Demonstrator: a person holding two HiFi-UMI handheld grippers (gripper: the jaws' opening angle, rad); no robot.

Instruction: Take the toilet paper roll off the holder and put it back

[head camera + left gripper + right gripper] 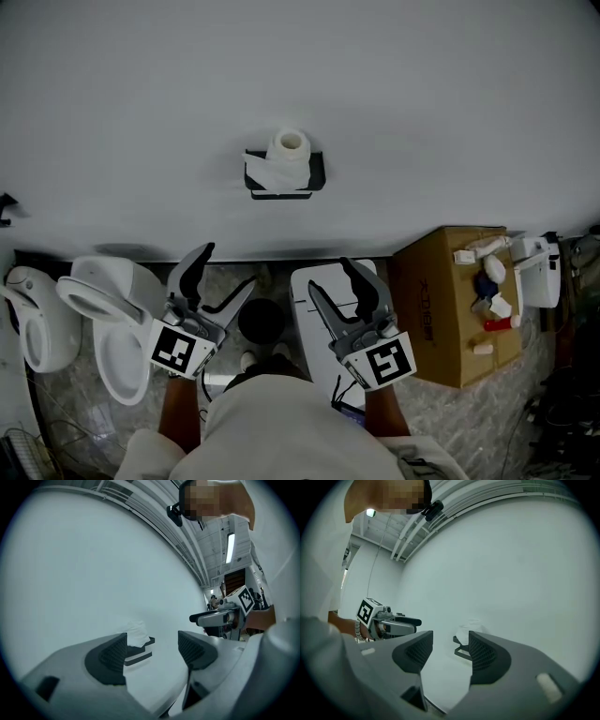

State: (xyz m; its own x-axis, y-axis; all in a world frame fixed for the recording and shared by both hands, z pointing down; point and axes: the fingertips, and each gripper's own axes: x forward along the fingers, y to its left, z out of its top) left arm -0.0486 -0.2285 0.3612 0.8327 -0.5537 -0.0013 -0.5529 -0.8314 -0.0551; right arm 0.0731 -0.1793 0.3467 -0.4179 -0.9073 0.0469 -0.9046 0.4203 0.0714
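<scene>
I'm holding the left tool [230, 265] and right tool [330, 275] spread and empty, well short of the wall [422, 112], so I'm risking snagging the loose sheet [265, 173] or crushing the soft toilet paper roll [289, 144] standing upright on its holder [316, 172].

holder [318, 172]: black, wall-mounted | on it: toilet paper roll [289, 144], upright | floor [441, 414]: cardboard box [439, 309]

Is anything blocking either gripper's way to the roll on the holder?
Nothing visible. The roll sits on the holder; the left gripper and right gripper, both open and empty, point at it with only wall between.
</scene>
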